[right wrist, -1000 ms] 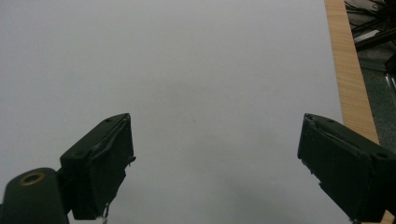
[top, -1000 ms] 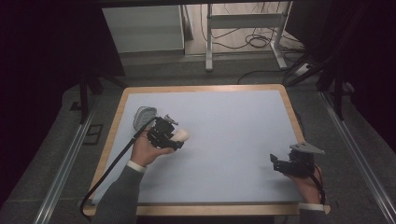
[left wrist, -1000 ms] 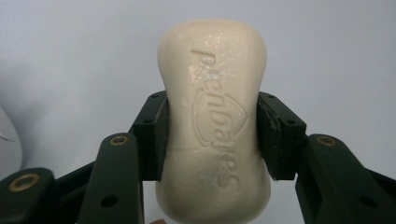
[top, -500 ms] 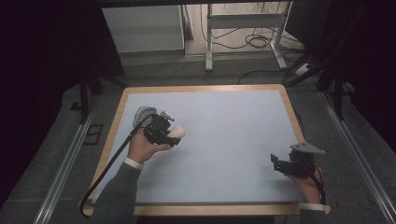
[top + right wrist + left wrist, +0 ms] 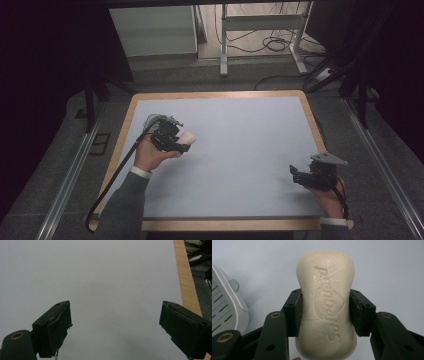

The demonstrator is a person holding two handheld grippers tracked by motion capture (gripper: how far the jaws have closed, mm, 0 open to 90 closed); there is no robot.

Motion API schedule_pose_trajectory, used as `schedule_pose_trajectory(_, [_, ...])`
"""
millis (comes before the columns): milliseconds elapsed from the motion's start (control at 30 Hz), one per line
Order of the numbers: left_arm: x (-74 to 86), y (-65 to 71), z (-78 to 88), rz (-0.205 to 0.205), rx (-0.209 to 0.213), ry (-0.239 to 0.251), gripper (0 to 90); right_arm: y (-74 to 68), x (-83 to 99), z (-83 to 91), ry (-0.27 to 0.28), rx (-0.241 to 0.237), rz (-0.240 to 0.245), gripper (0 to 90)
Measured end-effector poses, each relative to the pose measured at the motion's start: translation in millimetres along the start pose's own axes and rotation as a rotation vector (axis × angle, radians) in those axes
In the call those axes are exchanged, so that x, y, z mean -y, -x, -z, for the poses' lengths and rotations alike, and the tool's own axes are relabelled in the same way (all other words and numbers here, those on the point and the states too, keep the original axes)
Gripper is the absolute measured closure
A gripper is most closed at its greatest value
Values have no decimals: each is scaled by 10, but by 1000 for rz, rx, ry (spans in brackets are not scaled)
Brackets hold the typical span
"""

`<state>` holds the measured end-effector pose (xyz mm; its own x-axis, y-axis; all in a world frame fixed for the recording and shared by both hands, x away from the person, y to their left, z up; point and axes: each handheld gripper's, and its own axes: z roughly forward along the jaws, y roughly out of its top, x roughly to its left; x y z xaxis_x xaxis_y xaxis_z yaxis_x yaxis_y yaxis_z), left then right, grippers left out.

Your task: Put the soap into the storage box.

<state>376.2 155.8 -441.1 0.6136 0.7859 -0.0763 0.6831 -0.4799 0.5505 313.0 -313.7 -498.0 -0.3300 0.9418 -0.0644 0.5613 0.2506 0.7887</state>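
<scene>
Soap bar (image 5: 326,305) clamped in left gripper (image 5: 325,312) (slotted grey dish (image 5: 225,307) beside, contents unseen); right gripper (image 5: 115,326) wide

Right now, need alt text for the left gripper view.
A cream bar of soap with embossed lettering is clamped at its waist between the left gripper's two black jaws, over a pale blue table. A slotted white soap dish sits at the left edge.

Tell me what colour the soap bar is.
Cream, an off-white soap bar; it shows best in the left gripper view.
</scene>
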Motion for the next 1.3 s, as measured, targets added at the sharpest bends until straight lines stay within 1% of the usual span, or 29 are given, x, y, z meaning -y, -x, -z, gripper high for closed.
schedule_pose_trajectory(167, [-7, -34, 14, 8, -5, 1, 496, -1, 3, -6, -2, -1, 0, 102])
schedule_pose_trajectory(233, [-12, -53, 22, 4, -8, -4, 495, -2, 5, -9, -2, 1, -1, 102])
schedule_pose_trajectory(333, [-32, -78, 33, 5, -20, -6, 495, -2, 5, -9, -3, 0, -1, 102])
schedule_pose_trajectory(567, [-85, -129, 51, 9, -25, -4, 496, 12, 8, -6, -4, 2, -6, 102])
schedule_pose_trajectory(700, [-102, -164, 59, 20, -27, -2, 495, 12, 8, -6, -5, 2, -6, 102])
schedule_pose_trajectory(733, [-110, -196, 66, 27, -28, 2, 496, 12, 8, -6, -5, 3, -6, 102])
schedule_pose_trajectory(900, [-128, -246, 92, 33, -36, 2, 495, 14, 11, -10, -7, 5, -6, 102])
schedule_pose_trajectory(967, [-133, -297, 117, 47, -36, 11, 495, 16, 14, -13, -8, 6, -4, 102])
schedule_pose_trajectory(1000, [-133, -297, 117, 47, -36, 11, 496, 16, 14, -13, -8, 6, -4, 102])
schedule_pose_trajectory(1067, [-135, -343, 132, 58, -49, 14, 495, 15, 13, -12, -9, 6, -4, 102])
schedule_pose_trajectory(1267, [-142, -419, 130, 73, -56, 7, 495, 13, 13, -11, -9, 9, -3, 102])
schedule_pose_trajectory(1300, [-145, -450, 129, 78, -57, 4, 495, 12, 12, -11, -9, 9, -2, 102])
